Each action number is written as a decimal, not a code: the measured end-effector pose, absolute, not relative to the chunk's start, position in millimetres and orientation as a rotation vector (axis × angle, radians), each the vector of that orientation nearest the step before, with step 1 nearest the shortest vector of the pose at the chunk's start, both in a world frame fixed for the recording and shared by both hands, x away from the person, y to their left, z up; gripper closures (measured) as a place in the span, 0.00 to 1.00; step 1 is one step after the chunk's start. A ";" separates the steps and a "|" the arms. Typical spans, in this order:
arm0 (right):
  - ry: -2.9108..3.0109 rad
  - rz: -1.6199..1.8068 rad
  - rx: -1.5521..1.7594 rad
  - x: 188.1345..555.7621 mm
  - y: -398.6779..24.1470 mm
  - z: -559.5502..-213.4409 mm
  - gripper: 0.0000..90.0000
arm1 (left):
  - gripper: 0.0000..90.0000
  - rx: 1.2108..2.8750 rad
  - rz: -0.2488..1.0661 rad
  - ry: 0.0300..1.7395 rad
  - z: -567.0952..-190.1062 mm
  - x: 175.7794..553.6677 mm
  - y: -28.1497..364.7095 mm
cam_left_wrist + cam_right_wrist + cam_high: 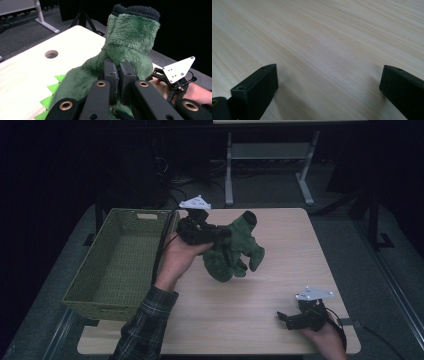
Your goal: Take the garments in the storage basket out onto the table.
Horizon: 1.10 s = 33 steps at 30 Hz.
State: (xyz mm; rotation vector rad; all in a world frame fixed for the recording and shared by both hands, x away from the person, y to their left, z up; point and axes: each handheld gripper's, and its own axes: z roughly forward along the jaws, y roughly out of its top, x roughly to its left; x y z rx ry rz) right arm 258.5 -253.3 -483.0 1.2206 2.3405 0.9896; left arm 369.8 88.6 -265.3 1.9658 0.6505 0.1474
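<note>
Left tongs (223, 234) clamped on green plush dinosaur (235, 247) (held above worktop (240, 305), near its left edge), right tongs (286, 318) gaping empty at front right corner.

Left claw (222, 234) clamped, right claw (284, 317) spread wide

the plush toy (130, 42) is shaggy green fleece, matt and fuzzy, with a dark ribbed knit cuff at its top and flat bright-green felt spikes along one edge. the table (260, 310) is pale wood, smooth, with fine straight grain and a faint sheen. the basket (117, 265) is coarse olive weave. the left gripper (119, 75) looks like matt black plastic with brass-coloured rivets.
</note>
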 end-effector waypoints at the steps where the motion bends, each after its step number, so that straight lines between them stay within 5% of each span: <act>1: 2.341 0.988 1.220 258.5 -253.3 -482.8 0.02 | 0.96 1.968 0.138 0.647 -268.6 369.9 85.4; 19: 2.340 0.990 1.218 258.6 -253.4 -483.0 0.02 | 0.96 2.025 0.016 0.671 -349.7 364.5 19.7; 33: 2.341 0.989 1.221 258.5 -253.3 -483.0 0.02 | 0.95 2.111 -0.024 0.760 -419.2 372.3 9.4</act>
